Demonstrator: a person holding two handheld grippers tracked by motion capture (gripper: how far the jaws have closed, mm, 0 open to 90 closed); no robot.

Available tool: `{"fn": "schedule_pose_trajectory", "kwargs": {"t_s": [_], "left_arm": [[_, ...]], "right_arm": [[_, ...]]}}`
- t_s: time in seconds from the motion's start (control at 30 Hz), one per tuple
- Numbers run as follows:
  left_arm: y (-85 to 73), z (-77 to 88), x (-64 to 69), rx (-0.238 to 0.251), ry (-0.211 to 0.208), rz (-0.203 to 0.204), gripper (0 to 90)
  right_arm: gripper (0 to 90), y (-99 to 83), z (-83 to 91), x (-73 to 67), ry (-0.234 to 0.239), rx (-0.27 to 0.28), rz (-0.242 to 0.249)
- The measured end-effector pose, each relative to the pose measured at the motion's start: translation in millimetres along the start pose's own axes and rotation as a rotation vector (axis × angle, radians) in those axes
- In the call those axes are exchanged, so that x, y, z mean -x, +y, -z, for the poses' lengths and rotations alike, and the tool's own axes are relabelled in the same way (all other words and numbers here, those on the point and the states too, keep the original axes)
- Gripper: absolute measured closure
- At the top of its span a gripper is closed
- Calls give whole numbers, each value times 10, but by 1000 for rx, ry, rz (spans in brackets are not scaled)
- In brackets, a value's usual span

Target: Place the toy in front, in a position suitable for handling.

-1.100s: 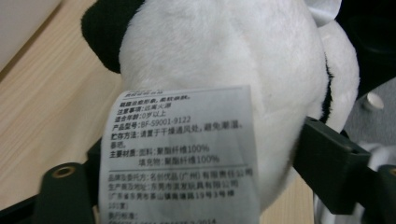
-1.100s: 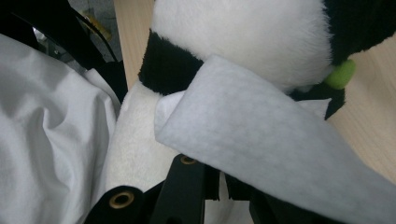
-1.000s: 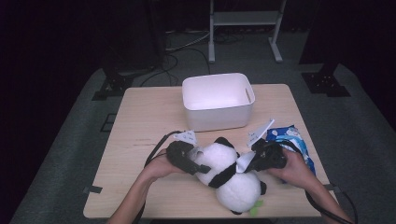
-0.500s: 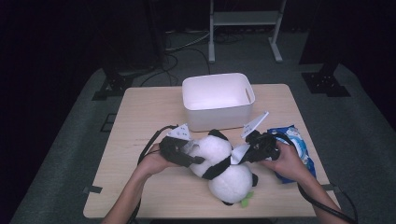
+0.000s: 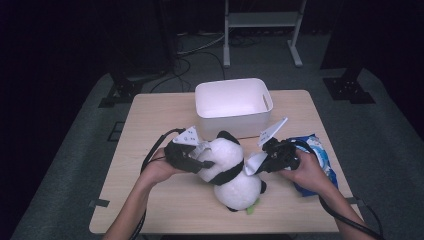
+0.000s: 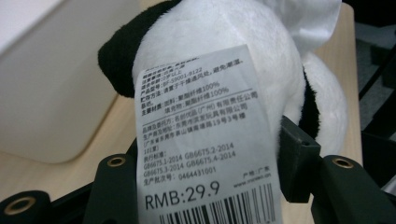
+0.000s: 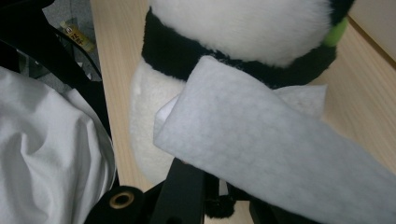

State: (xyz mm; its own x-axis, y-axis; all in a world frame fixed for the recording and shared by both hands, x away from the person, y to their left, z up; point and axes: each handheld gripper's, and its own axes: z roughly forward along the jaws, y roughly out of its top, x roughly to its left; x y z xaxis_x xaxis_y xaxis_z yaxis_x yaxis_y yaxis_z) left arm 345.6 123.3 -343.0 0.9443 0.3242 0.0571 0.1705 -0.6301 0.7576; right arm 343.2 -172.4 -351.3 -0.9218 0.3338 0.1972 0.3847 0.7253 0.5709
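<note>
— Left gripper point(image 5: 200, 161)?
— Pressed against the left side of the soft black-and-white plush panda toy point(image 5: 227, 165), jaws partly apart and just been closing. Seen in the left gripper view with the panda's white fur between the two black jaws and the white printed paper price tag with barcode point(image 6: 205, 140) hanging right in front of them. Gripping the plush, by the look of the high view.

— Right gripper point(image 5: 265, 161)?
— At the panda's opposite side, jaws drawn as close as they get here. Clamped, by the look of it, on a white fabric label strip point(image 7: 275, 154) lying directly ahead of the jaws in the right gripper view; the pads themselves hidden under the strip, so the exact contact hard to make out. Beyond the strip, the panda's black band and white belly.

— And the panda itself?
— Between the two grippers, lying across the light wooden desk point(image 5: 150, 125), head end toward the left gripper, rounded white body toward the near edge.

— Anything else close by?
— White rectangular plastic bin point(image 5: 232, 105) just beyond both grippers, near the panda's head. Blue and white crinkled snack bag point(image 5: 320, 160) under and behind the right hand point(image 5: 305, 172). Left hand point(image 5: 160, 170) wrapped round the left gripper's body, black cable looping off behind it.
</note>
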Motion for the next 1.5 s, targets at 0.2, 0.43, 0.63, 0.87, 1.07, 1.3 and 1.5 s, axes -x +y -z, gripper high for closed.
{"fn": "schedule_pose_trajectory", "kwargs": {"t_s": [0.2, 0.43, 0.63, 0.87, 1.07, 1.3, 1.5], "left_arm": [[183, 60, 43, -32, 32, -77, 452], [268, 15, 226, -23, 18, -148, 451], [348, -54, 331, -23, 3, -172, 449], [387, -65, 376, -26, -9, -195, 447], [369, -76, 389, -30, -33, -181, 410], [323, -48, 422, 27, -71, -120, 275], [211, -73, 370, 27, -85, -30, 93]], "right_arm": [[852, 49, -140, -17, 40, -8, 11], [852, 110, 189, 35, -16, 40, 8], [852, 433, 437, -15, -60, 50, 66], [851, 819, 436, -62, -66, 42, 128], [851, 942, 262, -163, -62, -20, 174], [852, 795, 304, -203, -42, 10, 171], [852, 671, 396, -255, -46, 22, 172]]}}
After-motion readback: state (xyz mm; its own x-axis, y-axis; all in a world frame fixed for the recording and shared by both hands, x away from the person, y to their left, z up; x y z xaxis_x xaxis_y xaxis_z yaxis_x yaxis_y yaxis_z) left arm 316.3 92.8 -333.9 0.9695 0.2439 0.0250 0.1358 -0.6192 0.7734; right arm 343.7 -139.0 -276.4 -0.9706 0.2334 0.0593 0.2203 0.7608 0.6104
